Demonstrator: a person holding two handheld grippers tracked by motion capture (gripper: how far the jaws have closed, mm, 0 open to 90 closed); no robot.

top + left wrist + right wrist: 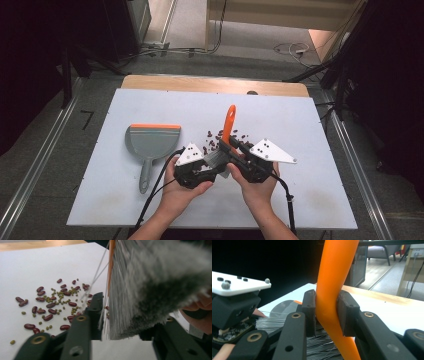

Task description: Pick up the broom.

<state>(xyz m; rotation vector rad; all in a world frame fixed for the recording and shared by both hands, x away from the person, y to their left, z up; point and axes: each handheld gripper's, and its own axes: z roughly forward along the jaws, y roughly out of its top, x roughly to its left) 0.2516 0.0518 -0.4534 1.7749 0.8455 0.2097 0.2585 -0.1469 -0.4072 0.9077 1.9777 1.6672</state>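
Brush held between both grippers above the beans, dustpan waiting at the left.

The right gripper (325,312) is clenched on the orange handle (229,122) of the brush (222,150), pads pressing both sides of it. The handle's long axis runs from the grip toward 12 o'clock in the high view, and the grey bristles (155,285) point back toward 7 o'clock, at the left gripper (212,162). There the bristles sit between the jaws; whether the pads actually pinch them I cannot tell. The beans (220,137) lie on the table (300,120) just beyond both grippers, at about 12 o'clock from the left one. The dustpan (150,145) lies well apart at 9 o'clock, handle toward 6, nearer the left hand (177,192).
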